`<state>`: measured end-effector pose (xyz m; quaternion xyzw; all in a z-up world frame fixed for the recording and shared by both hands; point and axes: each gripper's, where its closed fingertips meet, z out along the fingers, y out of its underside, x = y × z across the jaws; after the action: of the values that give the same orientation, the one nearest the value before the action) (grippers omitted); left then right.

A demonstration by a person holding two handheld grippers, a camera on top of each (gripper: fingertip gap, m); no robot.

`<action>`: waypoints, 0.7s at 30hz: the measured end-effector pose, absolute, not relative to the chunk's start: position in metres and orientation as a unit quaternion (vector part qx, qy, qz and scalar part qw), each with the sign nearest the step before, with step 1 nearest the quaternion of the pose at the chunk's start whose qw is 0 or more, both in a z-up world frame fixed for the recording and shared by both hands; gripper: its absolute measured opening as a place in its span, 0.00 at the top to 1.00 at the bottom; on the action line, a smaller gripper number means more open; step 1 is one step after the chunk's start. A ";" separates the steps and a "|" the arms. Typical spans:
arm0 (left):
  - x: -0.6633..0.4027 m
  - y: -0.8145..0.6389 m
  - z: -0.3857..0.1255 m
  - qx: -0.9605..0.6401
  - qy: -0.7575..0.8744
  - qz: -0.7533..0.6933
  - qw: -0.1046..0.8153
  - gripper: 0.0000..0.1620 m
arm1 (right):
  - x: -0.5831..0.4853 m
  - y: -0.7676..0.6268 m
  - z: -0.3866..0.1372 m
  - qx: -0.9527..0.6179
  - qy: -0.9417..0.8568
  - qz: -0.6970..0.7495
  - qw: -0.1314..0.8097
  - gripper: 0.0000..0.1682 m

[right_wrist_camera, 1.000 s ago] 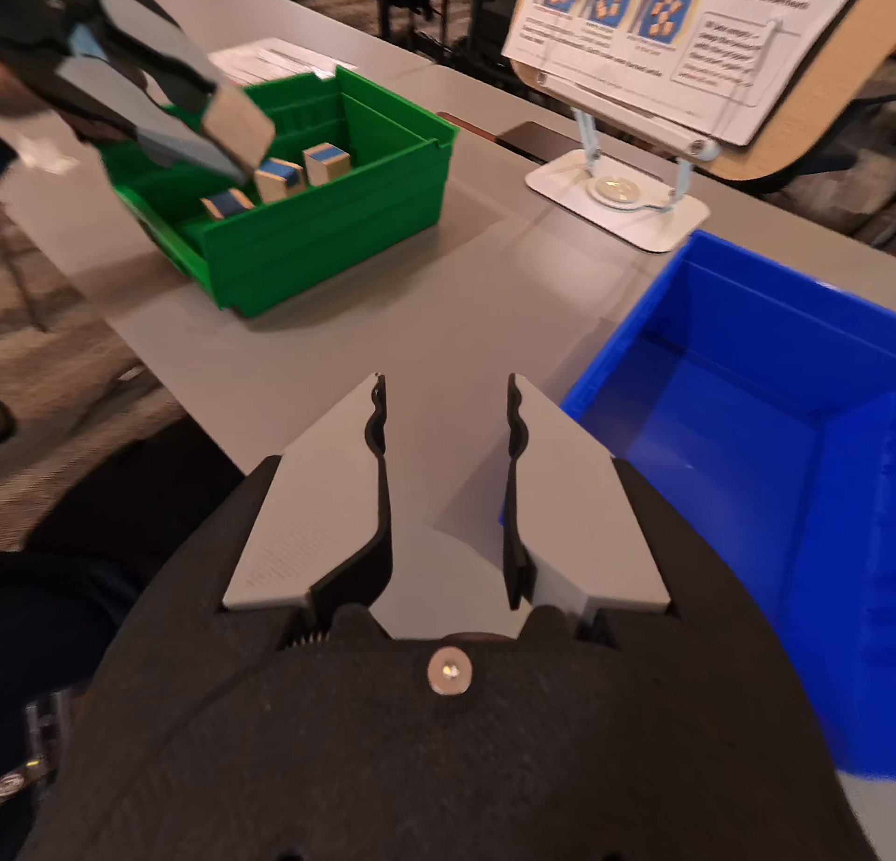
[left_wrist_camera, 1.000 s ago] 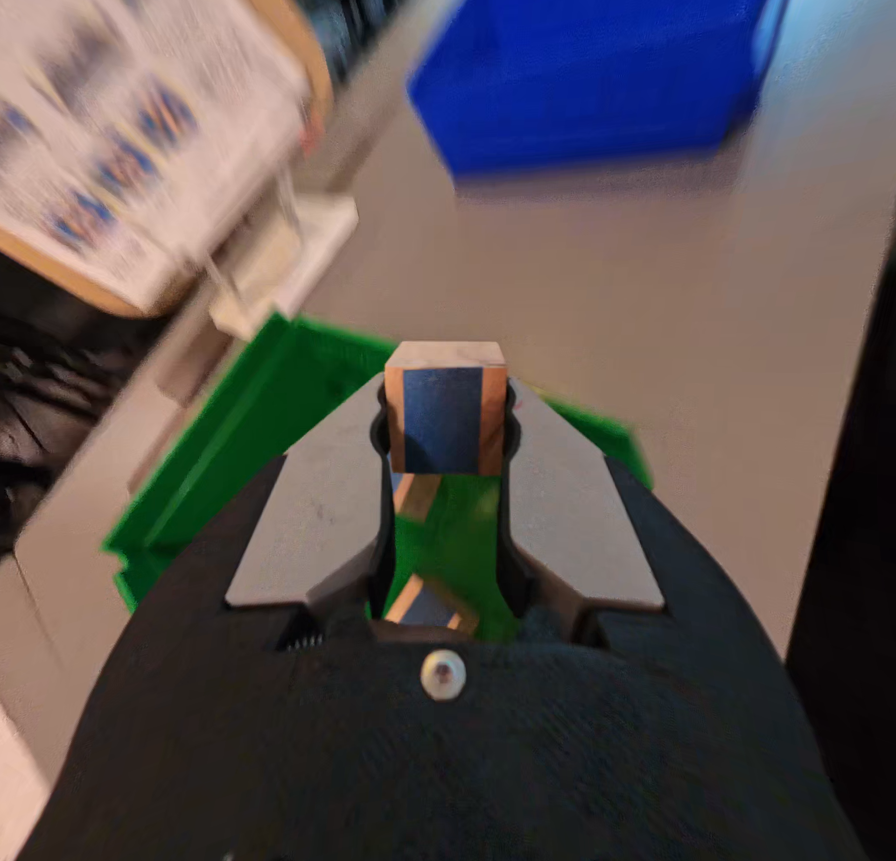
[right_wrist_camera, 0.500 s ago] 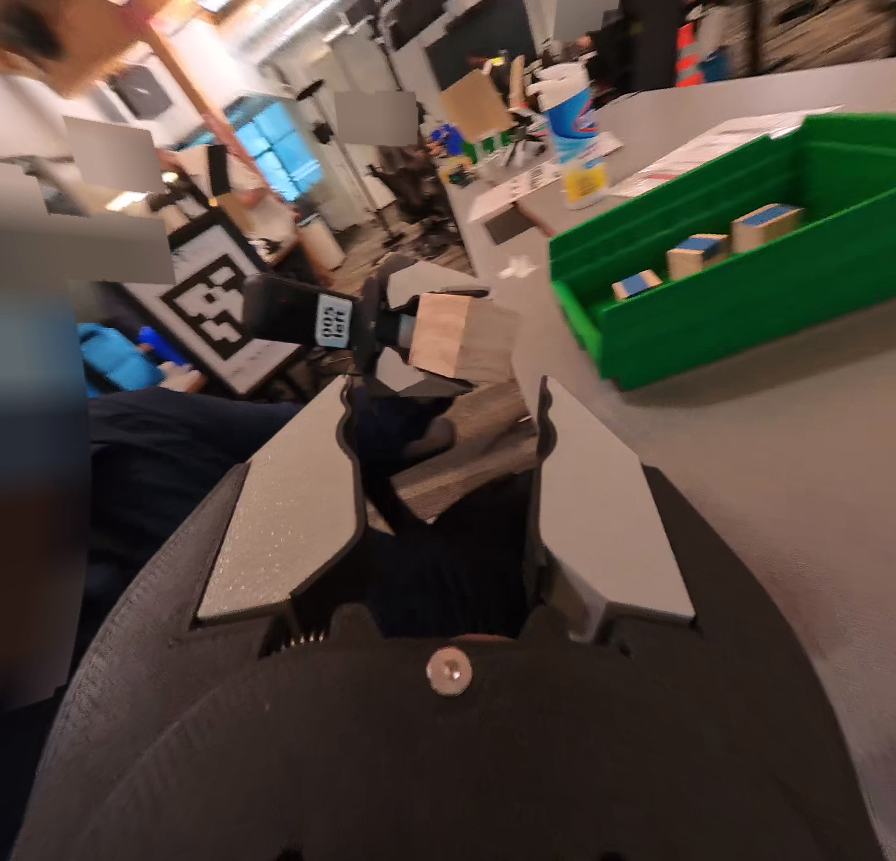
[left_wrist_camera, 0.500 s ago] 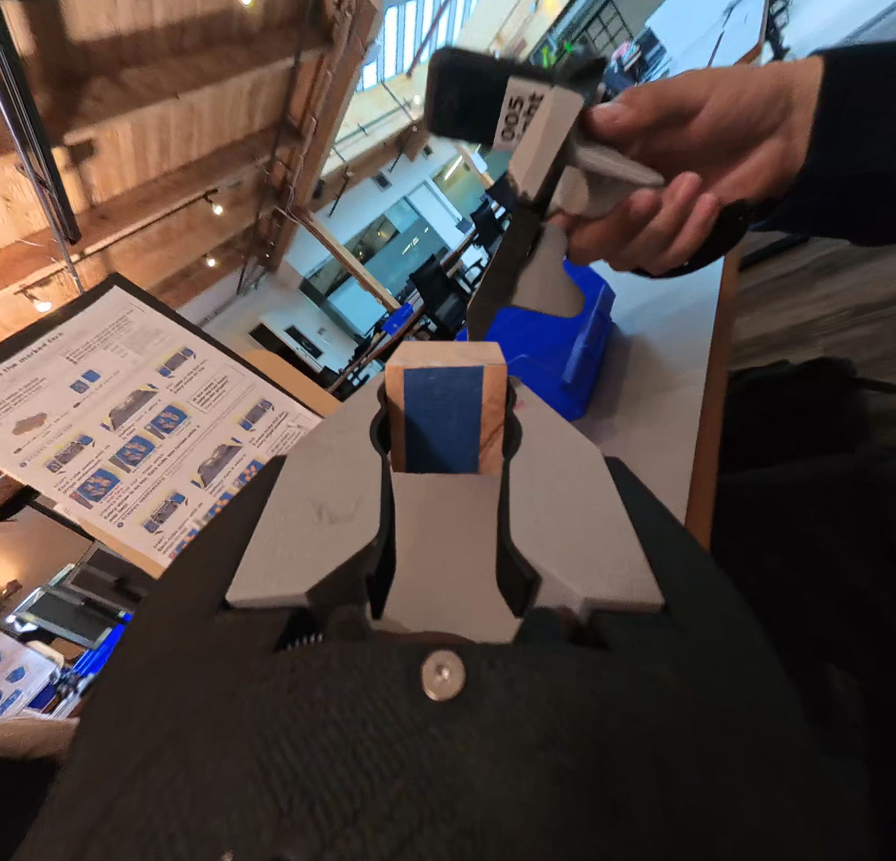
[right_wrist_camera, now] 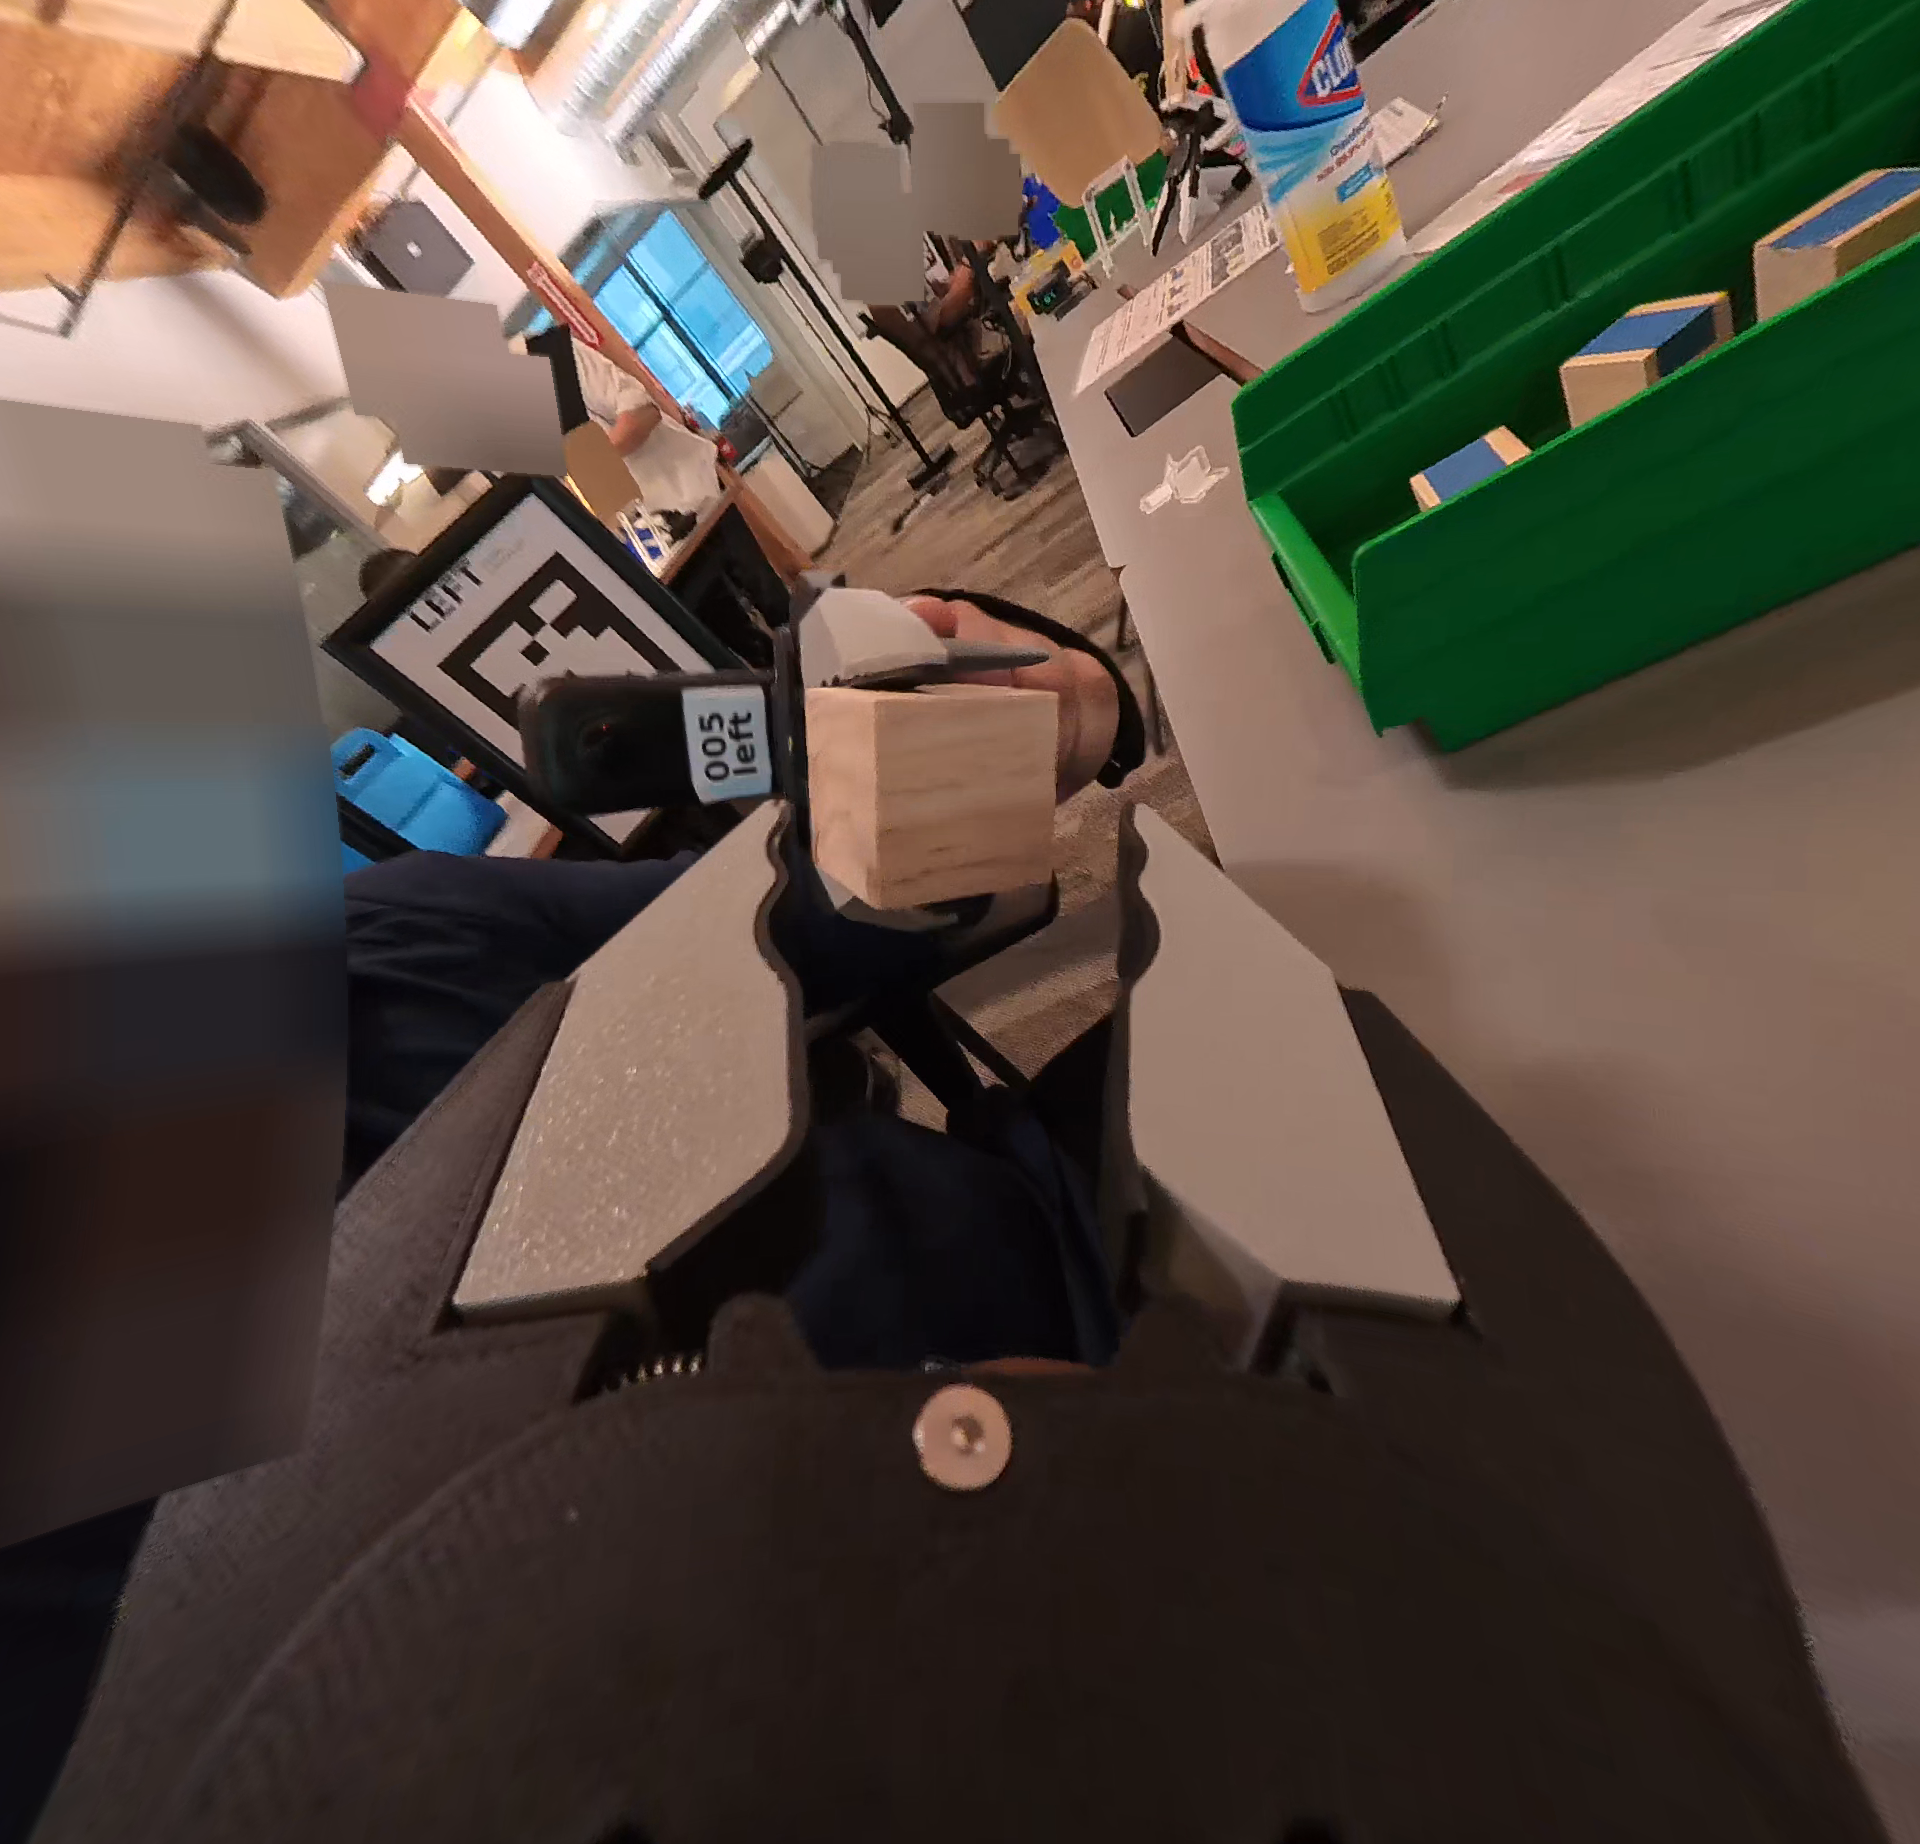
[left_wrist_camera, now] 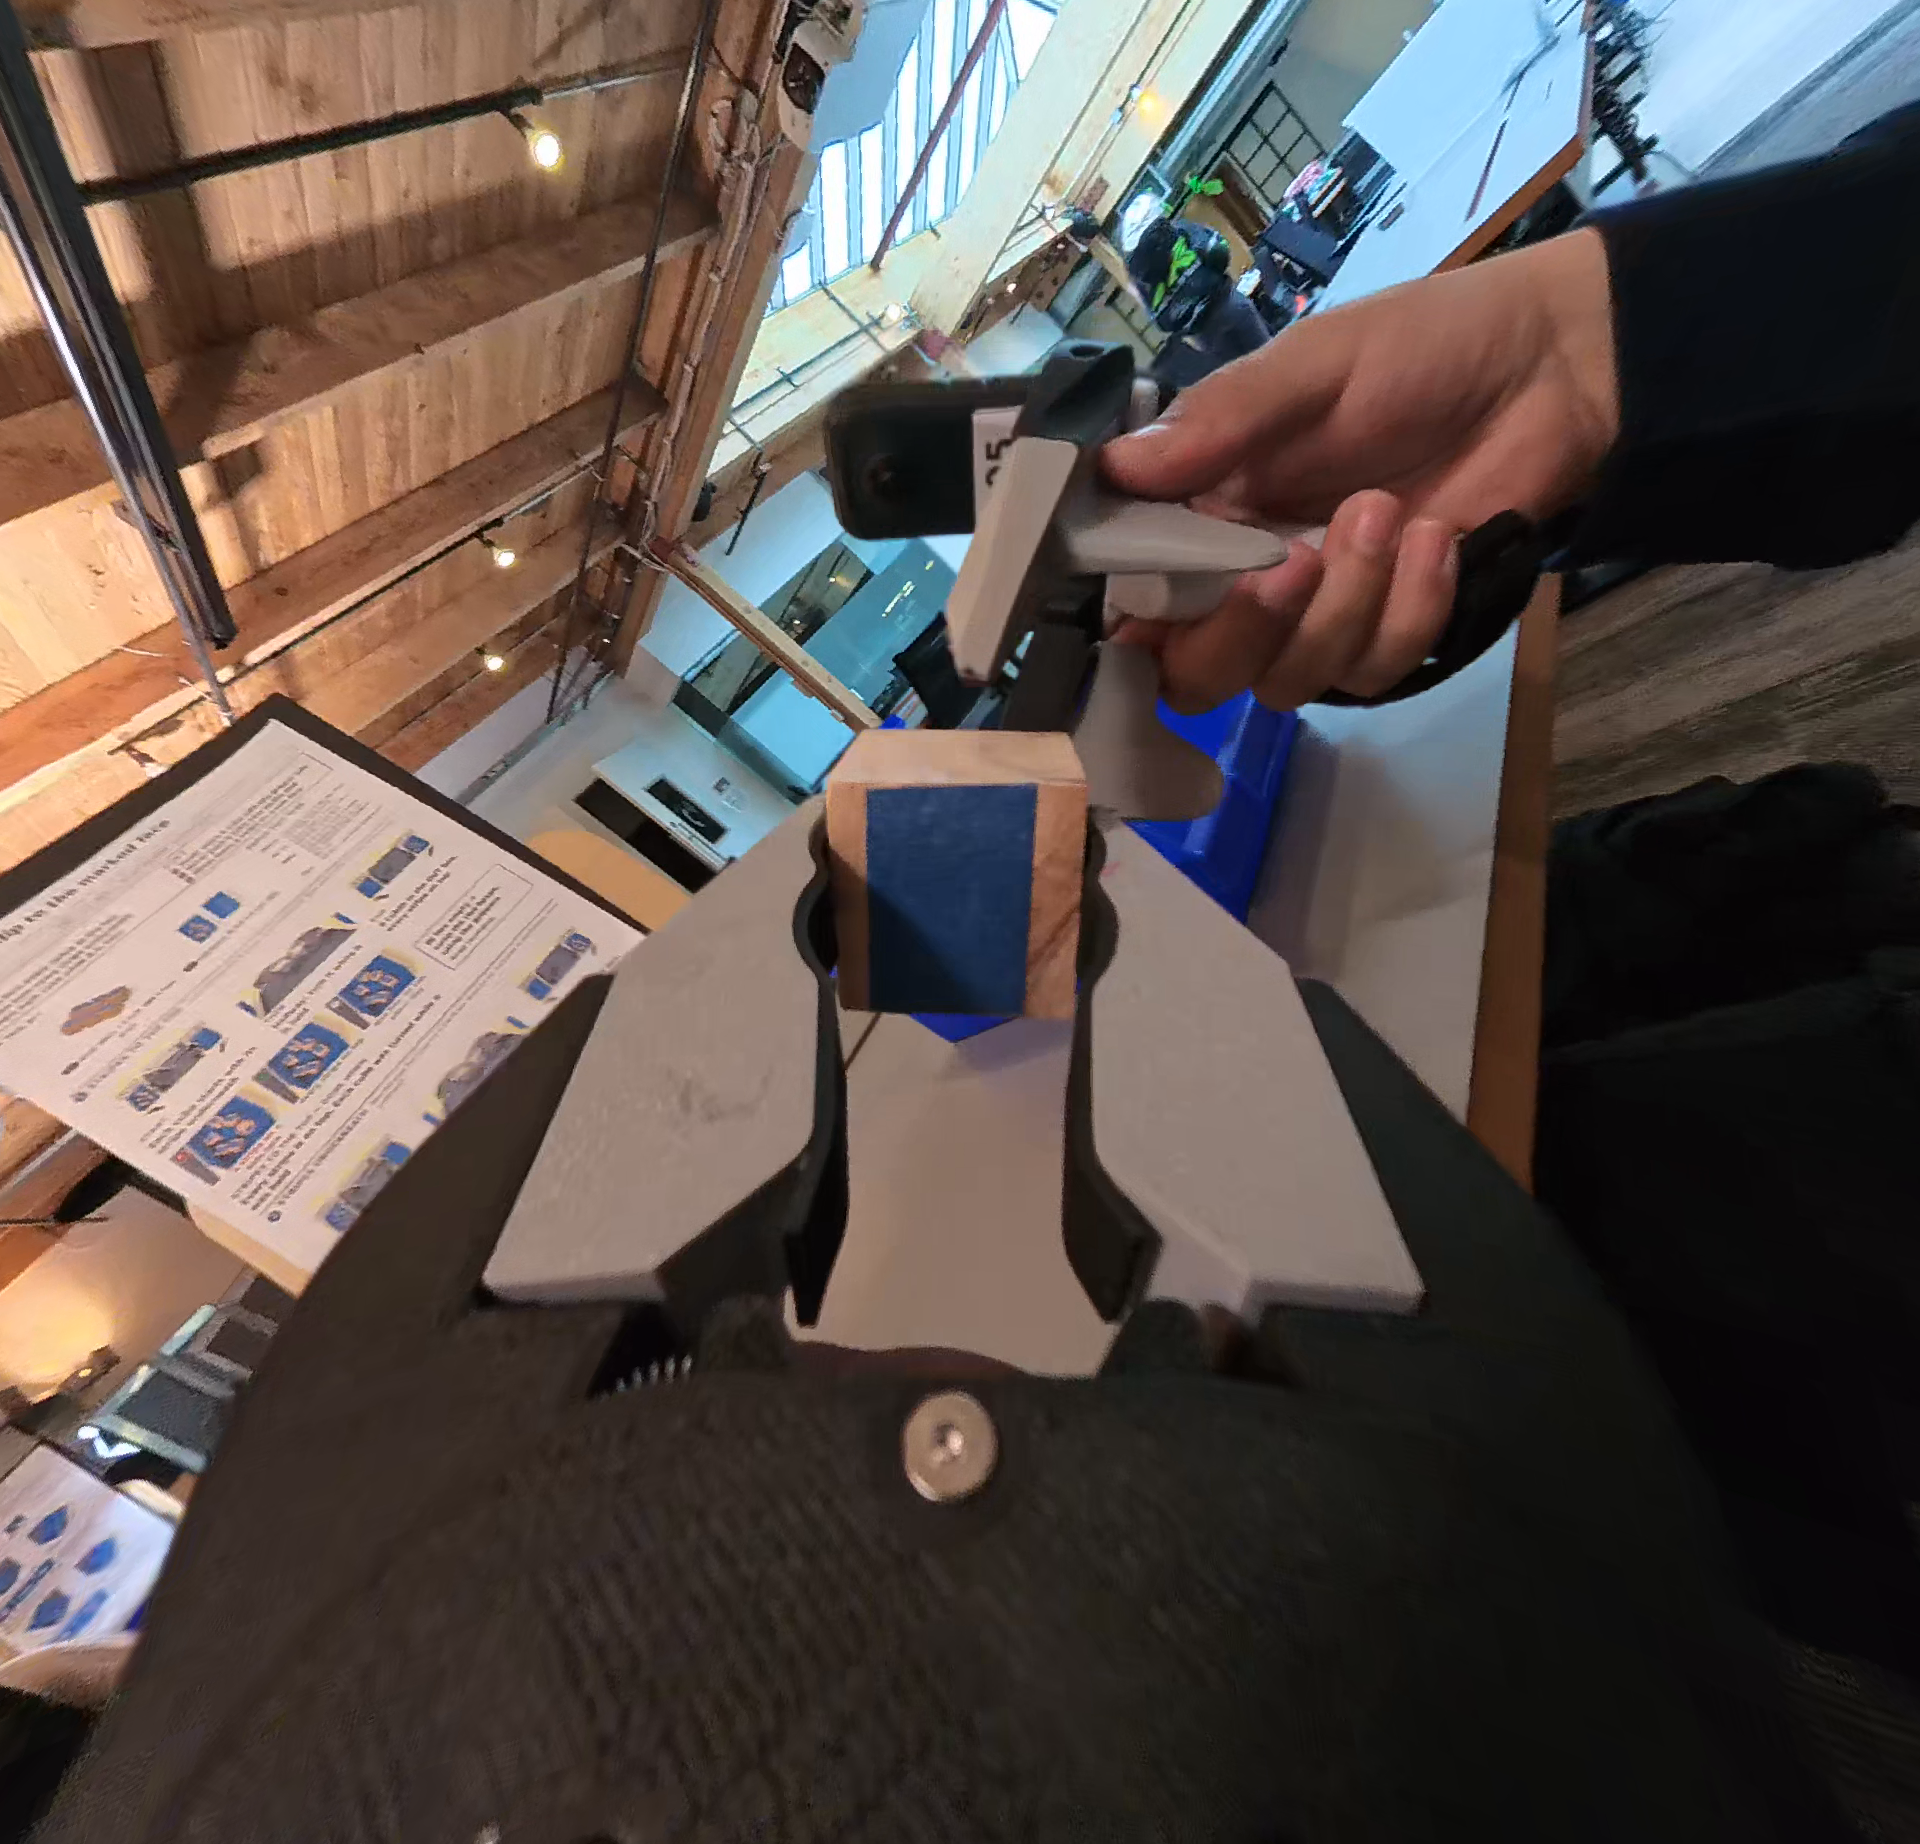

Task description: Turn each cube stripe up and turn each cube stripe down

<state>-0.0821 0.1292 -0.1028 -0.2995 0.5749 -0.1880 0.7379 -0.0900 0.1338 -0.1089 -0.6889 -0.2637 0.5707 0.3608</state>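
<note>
My left gripper (left_wrist_camera: 956, 901) is shut on a wooden cube (left_wrist_camera: 956, 890) and holds it in the air off the table's front edge. The cube's blue stripe faces the left wrist camera. In the right wrist view the same cube (right_wrist_camera: 930, 792) shows plain wood faces and sits just at the tips of my open right gripper (right_wrist_camera: 956, 844), with gaps on both sides. The right gripper (left_wrist_camera: 1060, 672) also shows in the left wrist view, just behind the cube. Three more striped cubes (right_wrist_camera: 1652, 350) lie stripe up in a green bin (right_wrist_camera: 1558, 599).
The grey table (right_wrist_camera: 1558, 963) lies to the right in the right wrist view. A blue bin (left_wrist_camera: 1236, 807) stands behind the held cube. An instruction sheet (left_wrist_camera: 260, 1015) on a stand and a wipes canister (right_wrist_camera: 1309, 111) stand on the table. The person's dark-clothed legs are below the grippers.
Both grippers swung away from the bins to face each other. The left gripper lifted the cube out of the green bin. The right gripper has closed in until the cube sits at its fingertips.
</note>
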 end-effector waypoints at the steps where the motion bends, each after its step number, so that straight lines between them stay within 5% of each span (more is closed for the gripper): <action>1: -0.082 0.129 -0.102 -0.297 0.575 -0.184 0.740 0.74 | -0.089 0.135 -0.108 -0.684 -0.257 0.582 0.358 0.64; 21: -0.081 0.132 -0.121 -0.324 0.612 -0.180 0.699 0.74 | -0.111 0.134 -0.123 -0.667 -0.275 0.610 0.328 0.73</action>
<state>-0.0812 0.1319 -0.1209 -0.3242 0.6120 -0.1799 0.6986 -0.1113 0.1343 -0.1234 -0.6672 -0.2755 0.6096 0.3275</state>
